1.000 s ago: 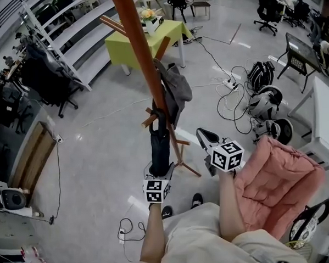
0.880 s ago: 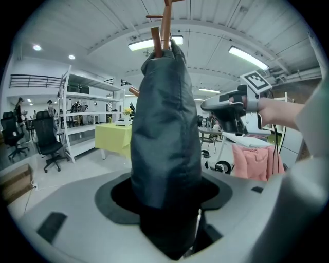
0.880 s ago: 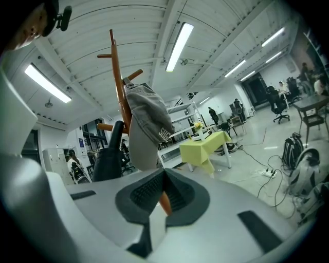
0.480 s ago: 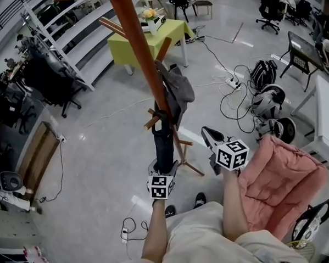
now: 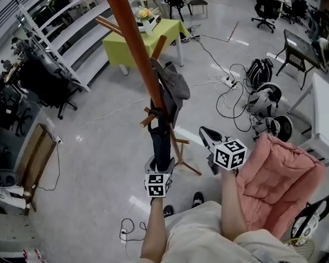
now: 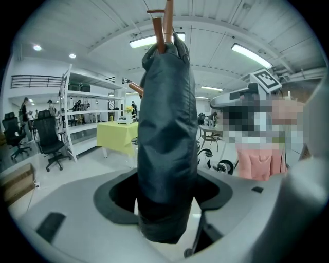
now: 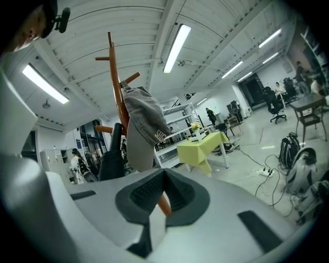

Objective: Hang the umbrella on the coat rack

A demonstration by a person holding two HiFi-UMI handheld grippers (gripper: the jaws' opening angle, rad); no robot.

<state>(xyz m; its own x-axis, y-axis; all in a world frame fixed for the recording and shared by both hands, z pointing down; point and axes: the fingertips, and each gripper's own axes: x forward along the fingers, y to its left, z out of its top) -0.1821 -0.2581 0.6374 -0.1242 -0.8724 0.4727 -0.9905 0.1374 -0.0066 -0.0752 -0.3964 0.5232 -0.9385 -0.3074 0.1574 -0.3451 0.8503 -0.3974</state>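
Clamped the furled umbrella (image 5: 161, 144) low in the left gripper (image 5: 160, 168) jaws, top beside a coat rack (image 5: 133, 42) peg. Right gripper (image 5: 207, 136) jaws closed, empty. Judged light, stiff-cored, sleeve slippery; low grip suited.

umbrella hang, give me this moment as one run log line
left tool: shut on umbrella, held upright | umbrella top: at lower peg of coat rack, hooked unclear | right tool: shut, empty

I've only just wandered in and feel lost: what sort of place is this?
Probably an open-plan office or lab workspace: wheeled office chairs, long white shelving and loose cables point that way, with a wooden coat rack standing in the middle.
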